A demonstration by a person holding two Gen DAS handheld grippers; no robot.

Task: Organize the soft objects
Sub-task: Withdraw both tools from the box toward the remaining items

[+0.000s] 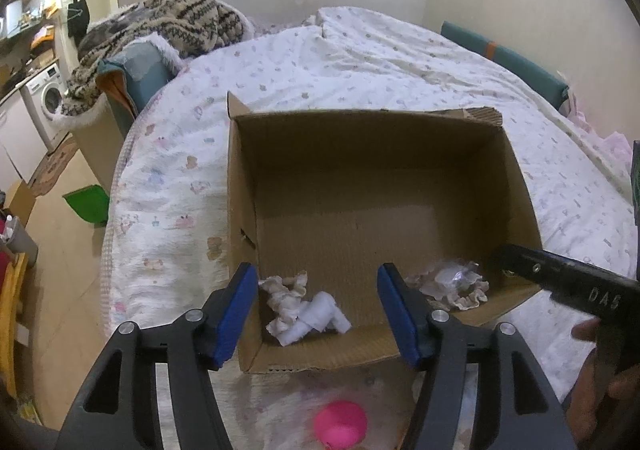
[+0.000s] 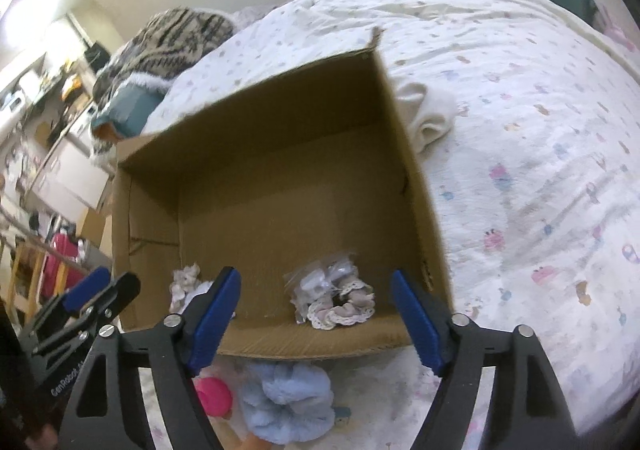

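Note:
An open cardboard box point(image 1: 520, 185) point(image 2: 412, 169) sits on the bed. Inside near its front wall lie a white cloth bundle point(image 1: 304, 314) point(image 2: 184, 284) and a lace scrunchie with a clear packet point(image 1: 452, 286) point(image 2: 336, 298). My left gripper point(image 1: 318, 314) is open and empty above the box's front left corner. My right gripper point(image 2: 316, 316) is open and empty above the front wall; its body shows in the left wrist view point(image 1: 568, 282). In front of the box lie a pink round object point(image 1: 340, 424) point(image 2: 214, 396) and a fluffy blue scrunchie point(image 2: 286, 406).
The bed has a white printed quilt point(image 1: 360, 57) point(image 2: 520, 129). A white folded cloth point(image 2: 428, 109) lies right of the box. A patterned knit blanket point(image 1: 172, 25) lies at the bed's far left. Floor, a green bin point(image 1: 88, 205) and a washing machine point(image 1: 46, 97) are left.

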